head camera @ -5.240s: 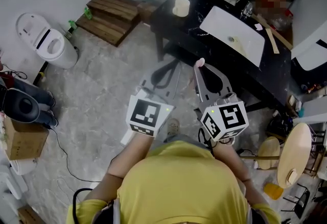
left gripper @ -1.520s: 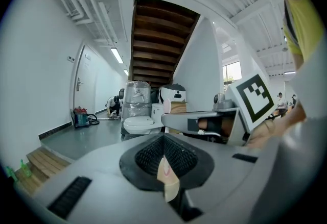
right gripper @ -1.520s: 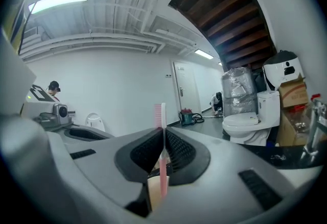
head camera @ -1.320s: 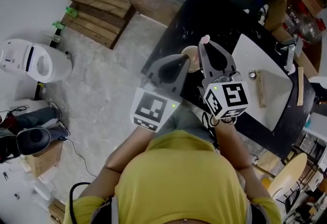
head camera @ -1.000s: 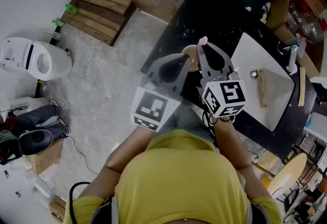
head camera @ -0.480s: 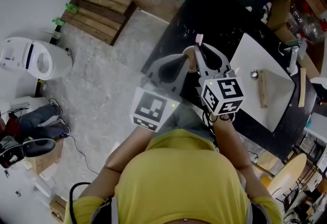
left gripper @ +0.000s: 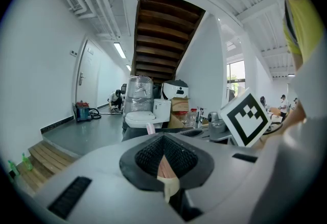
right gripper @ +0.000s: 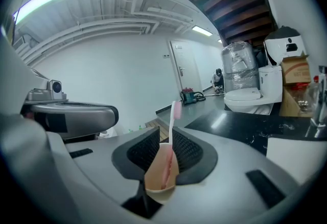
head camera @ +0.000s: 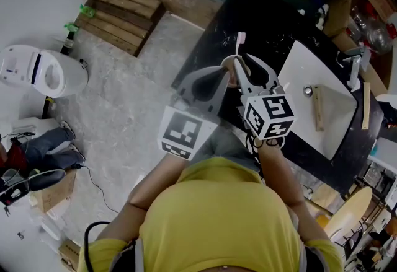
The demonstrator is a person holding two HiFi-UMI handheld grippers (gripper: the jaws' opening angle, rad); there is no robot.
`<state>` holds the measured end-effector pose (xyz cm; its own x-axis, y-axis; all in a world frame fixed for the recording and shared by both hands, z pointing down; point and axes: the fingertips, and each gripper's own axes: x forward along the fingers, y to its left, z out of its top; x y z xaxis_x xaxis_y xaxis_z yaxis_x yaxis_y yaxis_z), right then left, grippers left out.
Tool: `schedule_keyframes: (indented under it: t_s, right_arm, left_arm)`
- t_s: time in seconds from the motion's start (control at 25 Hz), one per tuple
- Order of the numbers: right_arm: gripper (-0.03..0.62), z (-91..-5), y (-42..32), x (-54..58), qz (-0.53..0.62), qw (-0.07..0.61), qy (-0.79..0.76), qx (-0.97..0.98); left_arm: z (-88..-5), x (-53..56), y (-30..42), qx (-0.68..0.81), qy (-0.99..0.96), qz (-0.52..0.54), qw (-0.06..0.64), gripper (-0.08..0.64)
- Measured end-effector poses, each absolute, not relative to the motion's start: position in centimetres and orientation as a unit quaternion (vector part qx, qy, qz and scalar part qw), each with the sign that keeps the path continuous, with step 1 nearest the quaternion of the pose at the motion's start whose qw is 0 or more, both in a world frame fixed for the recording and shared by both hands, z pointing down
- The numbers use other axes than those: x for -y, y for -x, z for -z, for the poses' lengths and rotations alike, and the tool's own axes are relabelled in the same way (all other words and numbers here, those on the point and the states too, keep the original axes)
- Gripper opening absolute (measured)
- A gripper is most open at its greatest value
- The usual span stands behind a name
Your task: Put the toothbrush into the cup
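The right gripper view, lower centre, shows the right gripper (right gripper: 165, 137) clamped on the pink toothbrush (right gripper: 174, 113), whose lower end sits inside the beige cup (right gripper: 161, 179). The head view hides that end. The left gripper view shows the left gripper (left gripper: 163, 142) pinching the cup's wall. The marker cube (head camera: 268, 117) bears only black-and-white squares.

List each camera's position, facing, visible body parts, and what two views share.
Head view: on the head, facing steeply down at black table, cup, left gripper, right gripper; yellow-shirted torso, forearms show.
Left gripper view: on that gripper, facing along fingers shut on the cup, toward a toilet; yellow sleeve at right.
Right gripper view: on that gripper, facing along fingers gripping the toothbrush standing in the cup; no body clearly shown.
Shared: head and right gripper views both show the toothbrush's pink head.
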<state>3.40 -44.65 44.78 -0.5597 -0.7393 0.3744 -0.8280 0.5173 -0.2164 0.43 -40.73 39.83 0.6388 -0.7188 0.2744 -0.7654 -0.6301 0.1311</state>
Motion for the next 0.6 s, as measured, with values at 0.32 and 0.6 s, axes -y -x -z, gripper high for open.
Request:
schedule_keyframes:
  t_s: [0.32,0.6]
  right_arm:
    - [0.042,-42.9,-3.7,43.9,-0.172,0.096,-0.457,0.867]
    - [0.018,-38.6,-3.2,41.4,-0.128,0.074,-0.454,0.879]
  left_arm:
    - [-39.0,40.2,-0.3,0.417,-0.898,-0.09,0.109,0.009]
    - [-37.1,39.3,-0.5,0.415,-0.902,-0.072,0.094,0.009]
